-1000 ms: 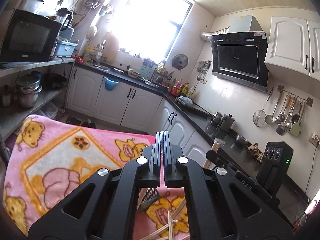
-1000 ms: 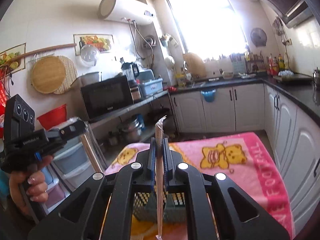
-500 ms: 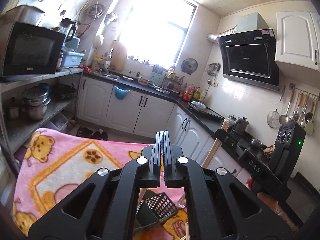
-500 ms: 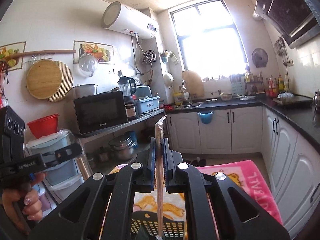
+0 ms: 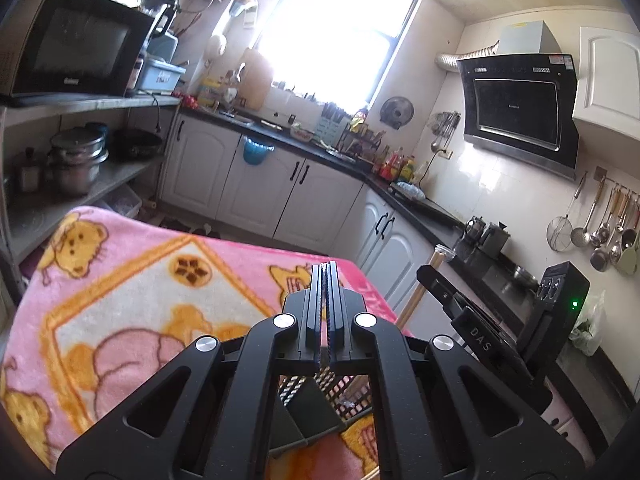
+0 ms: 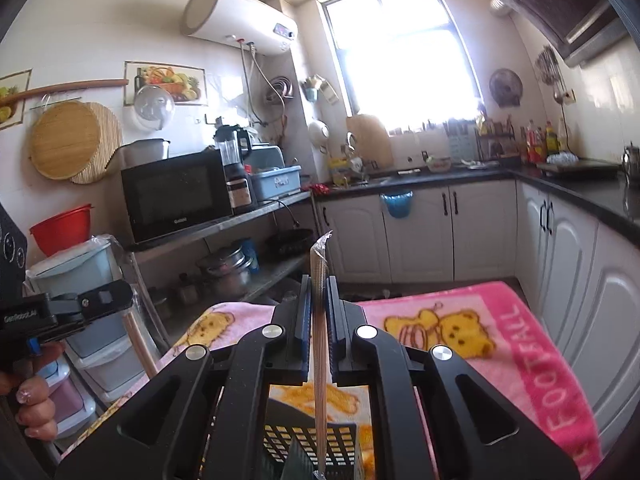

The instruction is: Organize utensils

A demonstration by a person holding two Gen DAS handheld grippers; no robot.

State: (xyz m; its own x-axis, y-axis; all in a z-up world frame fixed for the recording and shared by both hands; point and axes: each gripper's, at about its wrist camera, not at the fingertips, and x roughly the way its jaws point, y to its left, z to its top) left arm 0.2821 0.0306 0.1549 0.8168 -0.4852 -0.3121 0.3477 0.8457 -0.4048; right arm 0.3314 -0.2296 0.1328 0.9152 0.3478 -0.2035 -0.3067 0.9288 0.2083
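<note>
Pink bear-print blanket (image 5: 132, 280), black perforated basket (image 6: 312, 446)

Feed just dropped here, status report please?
Right tongs shut on wrapped chopsticks, above black basket. Left tongs shut, empty. Nothing in the way.

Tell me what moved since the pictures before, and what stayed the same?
Both grippers sank toward the pink blanket, so the black basket now shows more fully under them. Unchanged: the right gripper stays shut on the wrapped chopsticks, standing upright over the basket, and the left gripper stays shut with nothing in it.
</note>
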